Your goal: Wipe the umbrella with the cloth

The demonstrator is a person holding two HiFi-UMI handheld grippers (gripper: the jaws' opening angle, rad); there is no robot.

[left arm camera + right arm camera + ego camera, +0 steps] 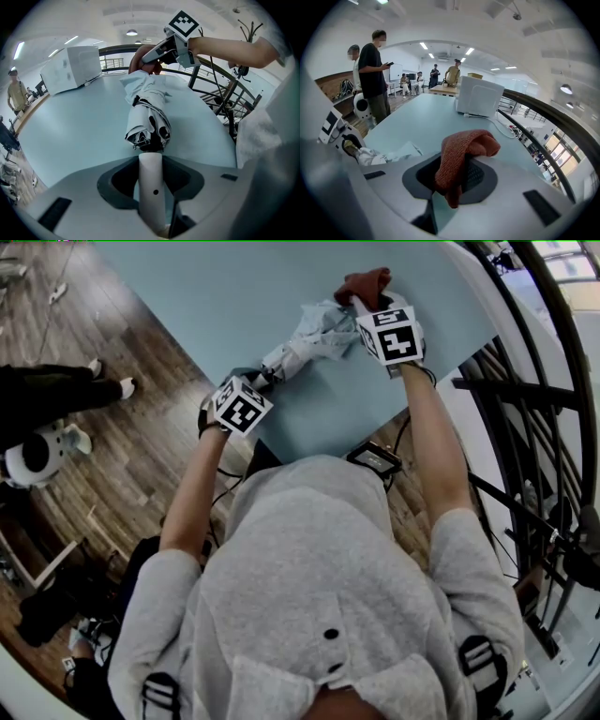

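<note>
A folded pale-blue umbrella lies on the light-blue table. My left gripper is shut on its white handle, and the bundled canopy stretches away from the jaws. My right gripper is shut on a rust-red cloth and sits at the umbrella's far tip. In the right gripper view the cloth drapes out of the jaws, with the umbrella's fabric low at the left. The left gripper view shows the right gripper pressing the cloth at the canopy's end.
A white box-shaped appliance with a cable stands further along the table. A curved black railing runs along the table's right side. Several people stand on the wooden floor beyond the table's left edge.
</note>
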